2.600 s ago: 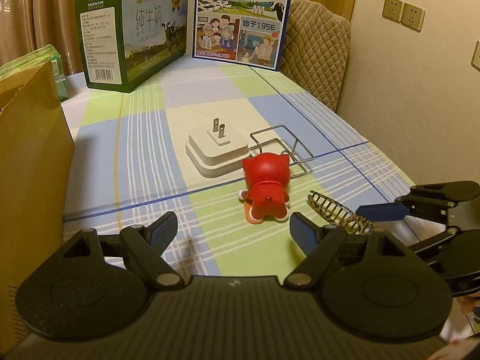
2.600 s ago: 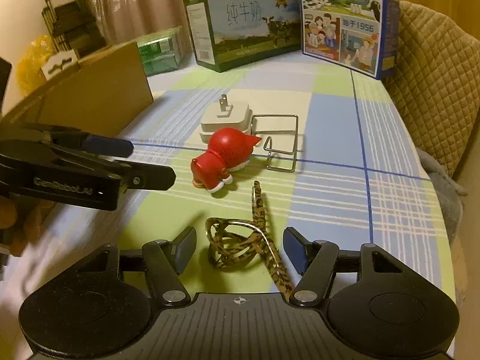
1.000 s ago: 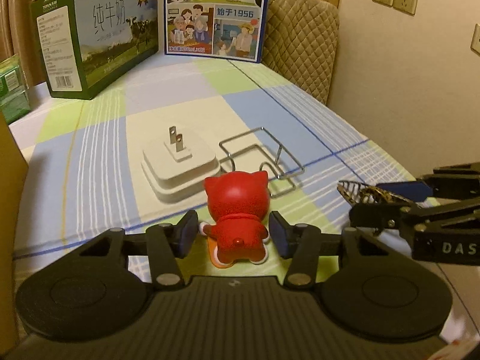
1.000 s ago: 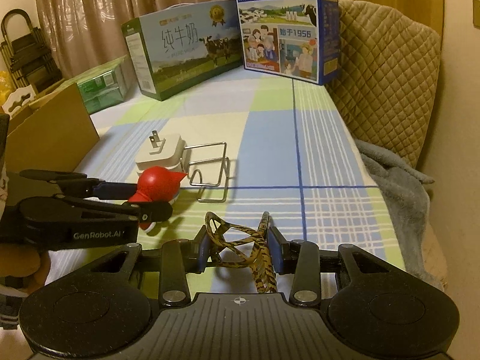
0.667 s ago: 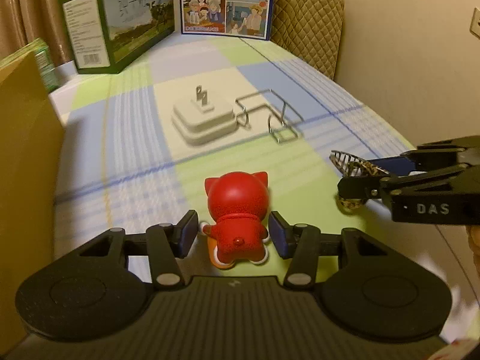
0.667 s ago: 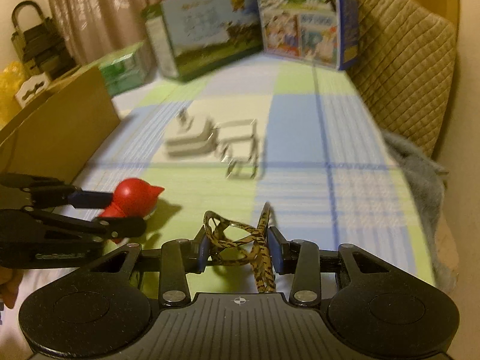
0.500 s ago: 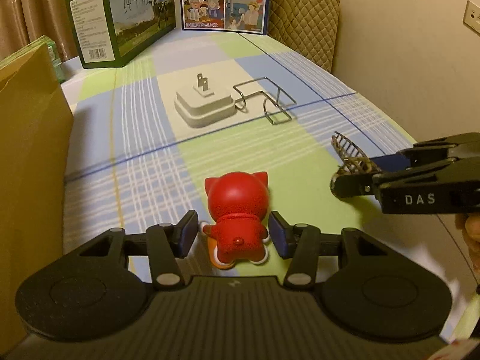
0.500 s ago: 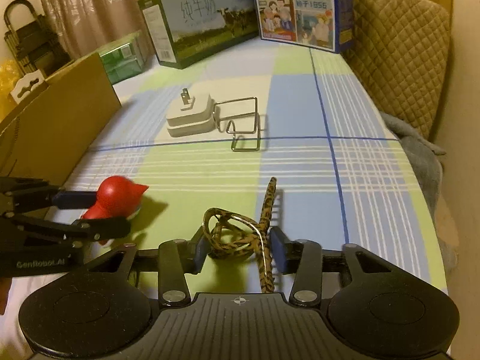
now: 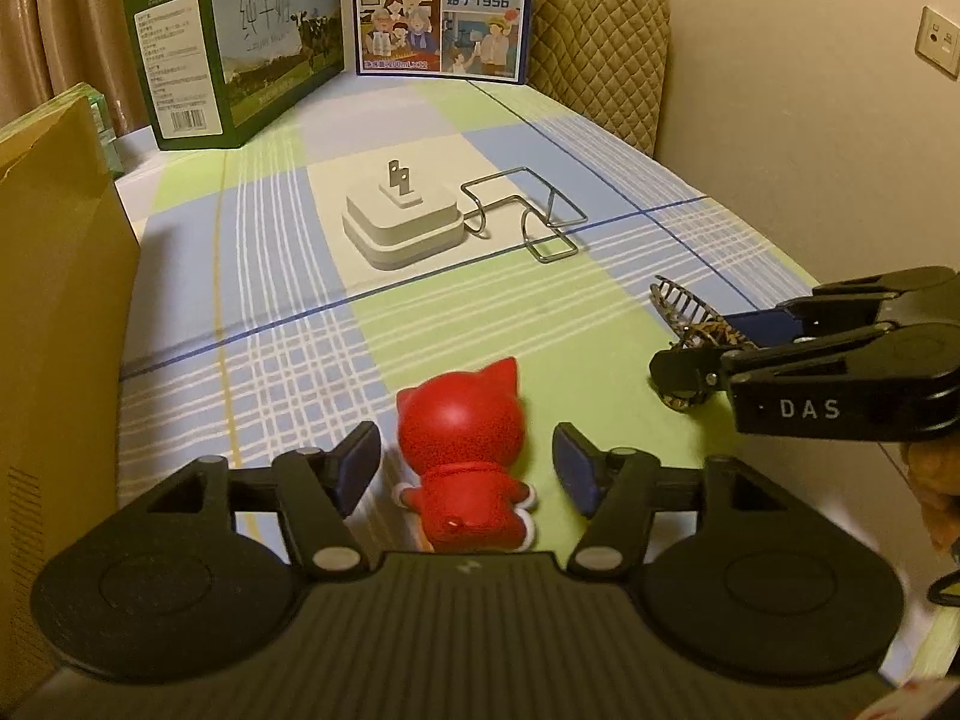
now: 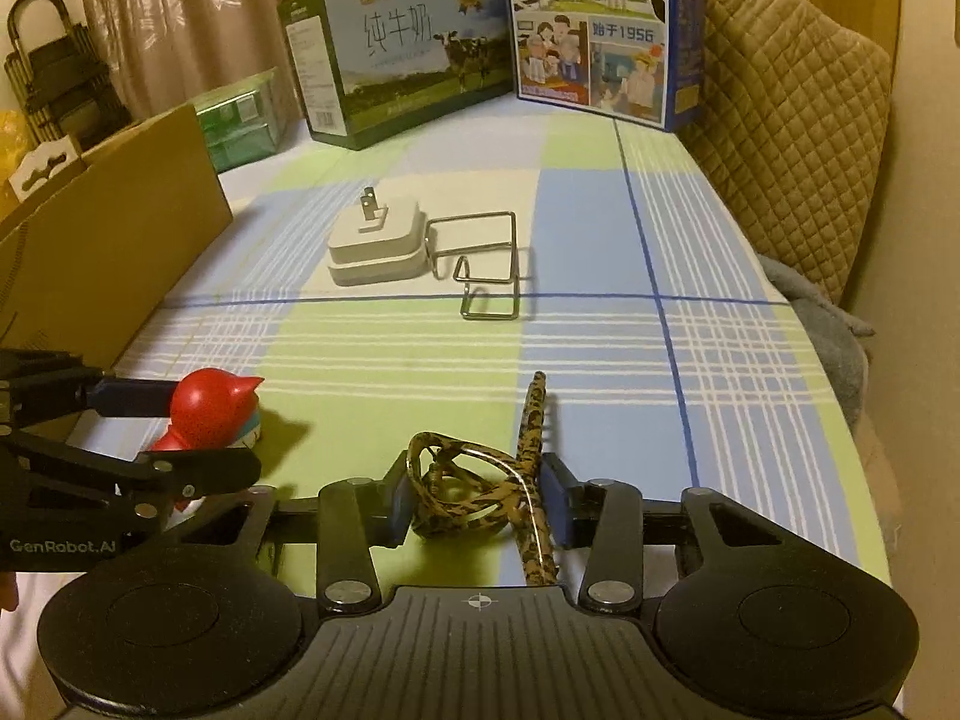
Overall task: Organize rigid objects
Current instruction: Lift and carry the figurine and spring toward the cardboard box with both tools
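Between the fingers of my left gripper (image 9: 467, 462) stands the red cat figure (image 9: 462, 456), upright on the checked cloth of the desk (image 9: 288, 324) with its back to the camera. My jaws have just been opening and now stand apart from it, with a gap showing on both sides. My right gripper (image 10: 477, 501) has just been closing and is clamped on the leopard-print hair clip (image 10: 480, 480), whose toothed end sticks forward past the fingertips; I cannot tell whether the clip is touching the cloth. From the left view that gripper sits off to the right of the cat, near it but not touching. Farther up the desk a white plug adapter (image 9: 405, 222) lies prongs up, with a bent wire holder (image 9: 528, 213) touching its right side. A cardboard box (image 9: 54, 276) stands along the left edge, and two milk cartons (image 9: 441, 6) stand at the far end.
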`<state>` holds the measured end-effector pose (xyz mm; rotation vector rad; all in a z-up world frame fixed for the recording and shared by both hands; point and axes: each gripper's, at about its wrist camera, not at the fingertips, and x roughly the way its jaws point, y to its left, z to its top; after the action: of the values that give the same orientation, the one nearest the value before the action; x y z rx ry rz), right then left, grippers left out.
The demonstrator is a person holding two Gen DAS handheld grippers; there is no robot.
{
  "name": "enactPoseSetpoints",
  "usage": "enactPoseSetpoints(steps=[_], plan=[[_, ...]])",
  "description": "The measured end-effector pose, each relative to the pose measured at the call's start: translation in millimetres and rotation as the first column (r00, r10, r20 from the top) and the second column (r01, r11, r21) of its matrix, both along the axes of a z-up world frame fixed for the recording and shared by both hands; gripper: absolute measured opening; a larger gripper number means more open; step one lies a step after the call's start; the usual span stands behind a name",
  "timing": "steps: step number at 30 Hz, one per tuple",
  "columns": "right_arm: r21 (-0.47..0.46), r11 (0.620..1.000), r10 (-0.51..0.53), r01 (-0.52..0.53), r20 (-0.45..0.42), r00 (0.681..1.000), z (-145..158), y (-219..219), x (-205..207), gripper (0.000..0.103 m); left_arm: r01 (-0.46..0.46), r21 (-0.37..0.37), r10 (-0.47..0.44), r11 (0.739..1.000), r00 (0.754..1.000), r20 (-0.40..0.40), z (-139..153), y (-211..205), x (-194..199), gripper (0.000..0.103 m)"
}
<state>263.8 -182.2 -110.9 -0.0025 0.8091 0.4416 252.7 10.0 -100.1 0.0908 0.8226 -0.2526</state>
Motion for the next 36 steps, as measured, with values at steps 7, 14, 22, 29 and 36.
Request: enactPoseSetpoints(steps=[7, 14, 22, 29, 36], plan=[[0.013, 1.0, 0.004, -0.004, 0.015, 1.0, 5, 0, -2, 0.037, -0.011, -0.023, 0.011, 1.0, 1.0, -0.025, -3, 3, 6, 0.055], [0.02, 1.0, -0.004, 0.004, -0.002, 1.0, 4, -4, -1, 0.037, -0.021, -0.013, 0.02, 1.0, 0.999, -0.042, -7, 1, 5, 0.04], [0.008, 1.0, -0.006, 0.006, -0.017, 1.0, 0, -5, 0, 0.038, -0.025, -0.035, 0.024, 0.999, 0.999, -0.046, -5, 2, 3, 0.039], [0.028, 1.0, -0.014, 0.013, 0.043, 0.999, 14, -5, -6, 0.036, -0.008, -0.059, 0.008, 0.998, 1.0, -0.011, 8, -2, -4, 0.039], [0.111, 0.993, -0.043, 0.034, 0.077, 0.996, 31, -7, -14, 0.036, 0.002, -0.072, -0.001, 0.997, 1.0, 0.015, 24, -4, -11, 0.039]])
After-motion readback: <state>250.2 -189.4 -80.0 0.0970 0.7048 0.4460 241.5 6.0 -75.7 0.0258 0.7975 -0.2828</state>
